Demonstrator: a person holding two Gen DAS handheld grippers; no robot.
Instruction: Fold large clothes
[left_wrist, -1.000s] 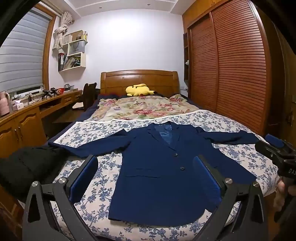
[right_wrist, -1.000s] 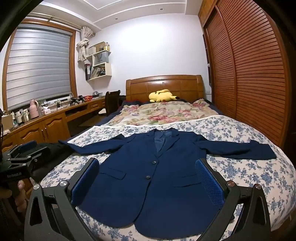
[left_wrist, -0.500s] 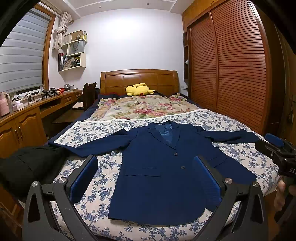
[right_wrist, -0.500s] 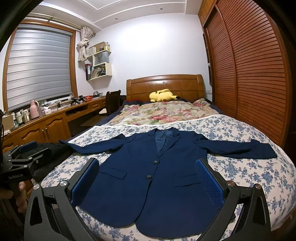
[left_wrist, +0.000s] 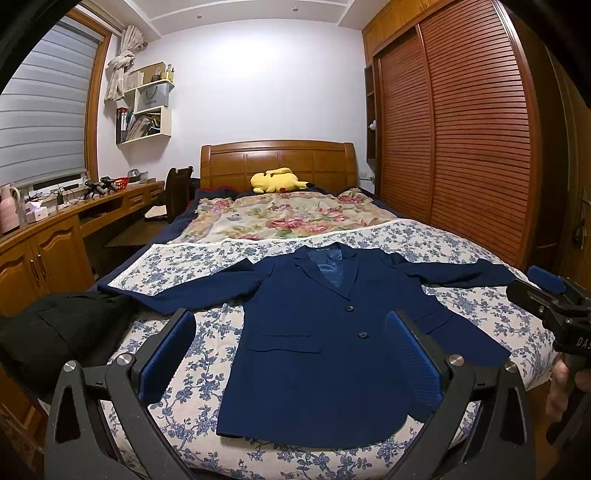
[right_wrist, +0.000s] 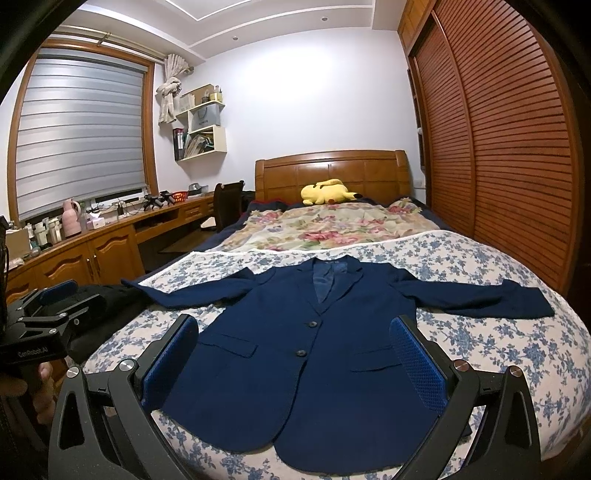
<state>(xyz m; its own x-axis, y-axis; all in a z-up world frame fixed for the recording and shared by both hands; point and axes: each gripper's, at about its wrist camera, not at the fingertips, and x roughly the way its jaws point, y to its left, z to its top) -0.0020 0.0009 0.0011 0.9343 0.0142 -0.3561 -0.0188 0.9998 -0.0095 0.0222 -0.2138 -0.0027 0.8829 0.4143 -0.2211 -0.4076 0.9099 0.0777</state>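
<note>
Both jaws stand wide and empty. Ahead of the left gripper (left_wrist: 290, 360) and right gripper (right_wrist: 293, 360) the navy jacket (right_wrist: 306, 354) lies flat, hem nearest, collar farthest, sleeves spread sideways; each gripper seems nearer its own-side sleeve.

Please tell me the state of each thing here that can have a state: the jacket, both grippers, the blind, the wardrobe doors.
navy jacket: spread flat on the bed, face up, buttoned, sleeves out, unfolded.
left gripper: open, empty.
right gripper: open, empty.
window blind: lowered.
wardrobe doors: shut.
black garment: crumpled at the bed's edge.
</note>
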